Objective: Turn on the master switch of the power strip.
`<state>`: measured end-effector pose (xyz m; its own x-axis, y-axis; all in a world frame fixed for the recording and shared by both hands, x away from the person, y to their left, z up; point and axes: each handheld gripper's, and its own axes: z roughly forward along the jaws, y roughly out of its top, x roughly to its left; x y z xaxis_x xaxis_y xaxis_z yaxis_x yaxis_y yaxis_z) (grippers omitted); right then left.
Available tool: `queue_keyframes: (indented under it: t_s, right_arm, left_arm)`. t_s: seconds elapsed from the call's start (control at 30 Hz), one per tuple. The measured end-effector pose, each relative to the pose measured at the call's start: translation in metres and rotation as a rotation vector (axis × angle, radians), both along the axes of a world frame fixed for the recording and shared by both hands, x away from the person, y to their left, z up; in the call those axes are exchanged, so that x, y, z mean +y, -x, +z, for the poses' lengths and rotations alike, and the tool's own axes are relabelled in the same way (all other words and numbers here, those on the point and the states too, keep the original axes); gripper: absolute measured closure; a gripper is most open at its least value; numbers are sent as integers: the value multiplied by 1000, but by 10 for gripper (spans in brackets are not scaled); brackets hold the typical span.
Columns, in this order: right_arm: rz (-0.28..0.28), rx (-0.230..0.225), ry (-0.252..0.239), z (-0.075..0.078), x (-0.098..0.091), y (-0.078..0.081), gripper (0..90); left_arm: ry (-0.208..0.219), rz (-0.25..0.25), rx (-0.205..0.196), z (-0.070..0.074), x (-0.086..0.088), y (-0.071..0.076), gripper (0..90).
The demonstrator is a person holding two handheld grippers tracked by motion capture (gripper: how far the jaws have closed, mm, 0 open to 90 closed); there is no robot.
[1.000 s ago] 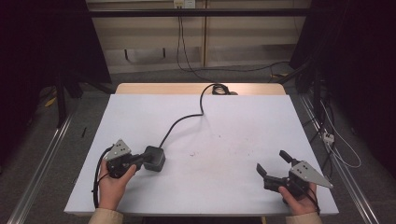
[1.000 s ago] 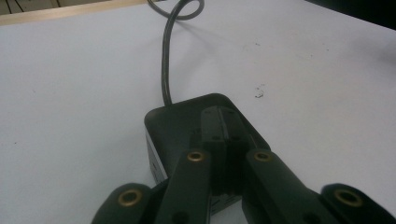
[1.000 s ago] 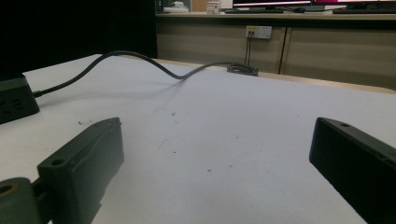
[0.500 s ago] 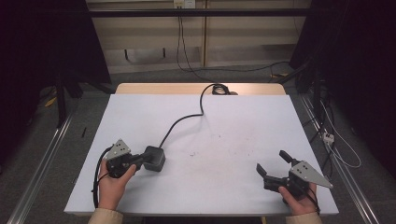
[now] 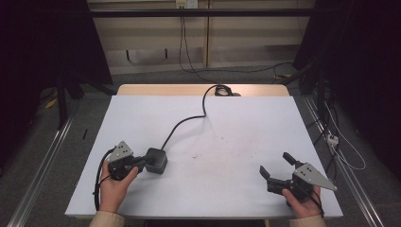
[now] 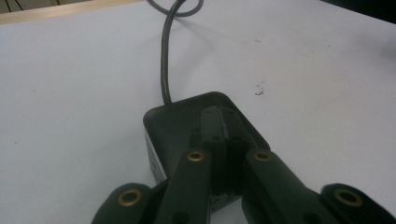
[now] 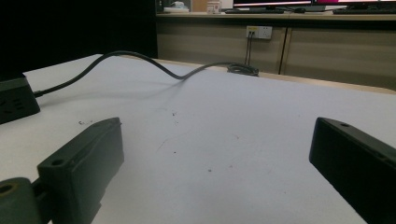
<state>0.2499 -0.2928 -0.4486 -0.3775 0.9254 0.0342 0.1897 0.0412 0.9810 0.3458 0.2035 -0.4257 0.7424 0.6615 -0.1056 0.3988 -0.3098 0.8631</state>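
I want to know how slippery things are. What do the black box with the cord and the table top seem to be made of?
The black box looks like matte hard plastic: smooth moulded faces, rounded corners, faint sheen. Its cord seems rubber-sheathed, since it curves loosely. The table top looks like a matte white laminate or coated board, lightly scuffed.

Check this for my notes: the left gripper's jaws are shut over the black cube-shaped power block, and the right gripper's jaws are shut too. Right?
Not quite: the right gripper has its jaws wide apart with nothing between them, as the right gripper view shows. The left gripper is shut over the black cube-shaped power block.
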Motion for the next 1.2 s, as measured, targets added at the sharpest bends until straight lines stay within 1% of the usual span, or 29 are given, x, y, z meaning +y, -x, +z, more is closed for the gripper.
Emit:
queue_keyframes:
  t_s: [0.1,0.2,0.27,0.3,0.37,0.43,0.57,0.73,0.9,1.2]
  right_arm:
    - [0,0,2,0,0,0,23]
    - [0,-1,1,0,0,0,23]
    - [0,-1,0,0,0,0,24]
    - [0,-1,0,0,0,0,23]
    - [0,1,-2,0,0,0,24]
    - [-2,-2,-1,0,0,0,24]
    - [-1,-1,0,0,0,0,23]
    - [0,-1,-3,0,0,0,24]
    - [2,-2,-6,0,0,0,24]
    - [4,1,-8,0,0,0,24]
  left_arm:
    - [2,-2,0,0,0,0,900]
    - [-14,-3,-4,1,-1,0,900]
    - [-41,-7,-18,2,-3,1,900]
    - [-47,-6,-16,2,-3,1,900]
    - [-40,-3,-11,2,-3,1,900]
    - [-24,3,-6,1,-3,2,900]
    - [-20,3,-5,1,-2,1,900]
    - [-29,6,-3,2,-3,1,900]
    - [-15,3,7,2,-2,1,900]
    - [-9,8,16,2,-2,0,900]
